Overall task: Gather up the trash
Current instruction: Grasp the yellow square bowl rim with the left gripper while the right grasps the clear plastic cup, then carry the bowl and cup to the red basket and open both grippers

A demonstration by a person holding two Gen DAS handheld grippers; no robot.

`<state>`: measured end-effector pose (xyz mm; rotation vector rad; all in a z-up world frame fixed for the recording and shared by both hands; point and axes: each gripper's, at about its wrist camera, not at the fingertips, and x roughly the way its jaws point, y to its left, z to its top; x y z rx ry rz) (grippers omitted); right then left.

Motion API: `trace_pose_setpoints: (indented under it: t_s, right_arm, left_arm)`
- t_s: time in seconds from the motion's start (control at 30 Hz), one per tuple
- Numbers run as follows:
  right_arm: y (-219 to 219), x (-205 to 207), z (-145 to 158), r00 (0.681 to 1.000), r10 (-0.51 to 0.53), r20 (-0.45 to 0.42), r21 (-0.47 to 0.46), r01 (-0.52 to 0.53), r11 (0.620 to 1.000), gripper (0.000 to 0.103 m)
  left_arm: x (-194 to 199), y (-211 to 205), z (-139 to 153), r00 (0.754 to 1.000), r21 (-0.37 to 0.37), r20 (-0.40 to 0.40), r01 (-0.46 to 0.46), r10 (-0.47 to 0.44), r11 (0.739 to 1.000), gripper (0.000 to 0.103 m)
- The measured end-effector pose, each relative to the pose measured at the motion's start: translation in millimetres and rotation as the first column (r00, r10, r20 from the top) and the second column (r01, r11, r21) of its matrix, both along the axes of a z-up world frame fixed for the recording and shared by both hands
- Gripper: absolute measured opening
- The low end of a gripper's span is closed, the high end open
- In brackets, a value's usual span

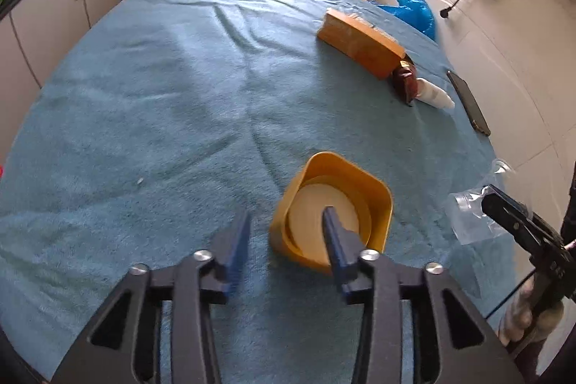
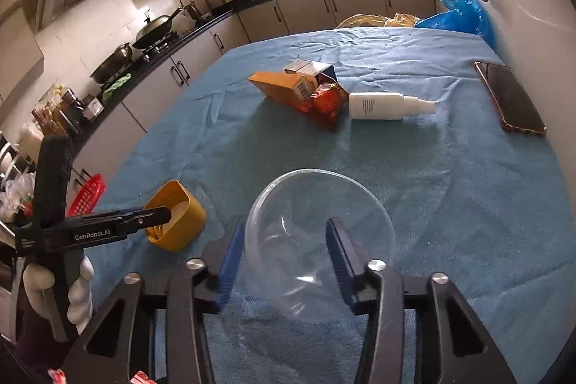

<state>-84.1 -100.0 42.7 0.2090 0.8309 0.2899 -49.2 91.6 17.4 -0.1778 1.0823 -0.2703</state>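
Observation:
A yellow square tub [image 1: 381, 207] with a white disc inside lies on the blue cloth. My left gripper [image 1: 286, 227] stands open astride its near wall, with one finger over the white disc and the other outside. A clear plastic bowl [image 2: 316, 197] lies tilted on the cloth. My right gripper [image 2: 284, 240] is open around the bowl's left side, one finger inside and one just outside the rim. The left wrist view shows the bowl [image 1: 464, 215] and the right gripper at its right edge. In the right wrist view the tub [image 2: 183, 218] is at the left.
Farther back lie an orange box [image 2: 284, 89], a small carton [image 2: 309, 69], a red snack wrapper [image 2: 325, 105], a white spray bottle [image 2: 381, 105] and a phone [image 2: 511, 99]. A blue bag [image 2: 460, 13] sits past the table's far corner. Kitchen counters run along the left.

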Motion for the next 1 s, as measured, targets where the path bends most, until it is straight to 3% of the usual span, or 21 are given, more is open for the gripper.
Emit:
trace_pose_setpoints:
  t_s: [0.07, 0.17, 0.2, 0.23, 0.27, 0.33, 0.43, 0.67, 0.87, 1.0]
  right_arm:
    - [5, -2, 1, 1.000, -0.010, 0.003, -0.021, 0.010, 1.000, 0.055]
    - [9, -6, 2, 1.000, -0.011, 0.007, -0.042, 0.012, 0.999, 0.054]
    - [11, -8, 2, 1.000, -0.012, 0.010, -0.062, 0.013, 0.998, 0.042]
    - [14, -9, 2, 1.000, -0.009, 0.009, -0.083, 0.010, 0.996, 0.029]
    - [17, -10, 2, 1.000, 0.001, -0.002, -0.100, -0.001, 0.995, 0.023]
    - [21, -15, 4, 1.000, 0.007, 0.012, -0.123, -0.005, 0.992, 0.022]
    - [28, -23, 9, 0.999, 0.022, 0.041, -0.146, -0.016, 0.989, 0.022]
    - [53, -31, 20, 0.994, 0.077, 0.079, -0.157, -0.064, 0.986, 0.022]
    - [92, -32, 29, 0.982, 0.163, 0.097, -0.144, -0.149, 0.978, 0.022]
    - [130, -29, 34, 0.964, 0.245, 0.103, -0.118, -0.233, 0.965, 0.022]
  left_arm:
    - [1, -8, 0, 1.000, 0.021, 0.020, 0.011, -0.011, 1.000, 0.057]
    - [-3, -21, -1, 0.998, 0.083, 0.058, 0.021, -0.025, 0.996, 0.058]
    - [-4, -24, -2, 0.997, 0.102, 0.069, 0.022, -0.029, 0.995, 0.052]
    - [-6, -25, -1, 0.997, 0.114, 0.073, 0.021, -0.029, 0.993, 0.021]
    - [-7, -22, 0, 0.997, 0.111, 0.072, 0.017, -0.025, 0.994, 0.013]
    - [-10, -14, 2, 0.998, 0.061, 0.055, 0.008, -0.012, 0.998, 0.009]
    - [-21, 4, 8, 0.997, 0.048, 0.067, -0.038, 0.035, 0.998, 0.008]
    - [-66, 55, 26, 0.984, -0.059, 0.081, -0.153, 0.157, 0.987, 0.008]
    - [-115, 113, 47, 0.946, -0.077, 0.141, -0.283, 0.291, 0.956, 0.008]
    - [-145, 168, 61, 0.884, -0.042, 0.201, -0.423, 0.422, 0.905, 0.008]
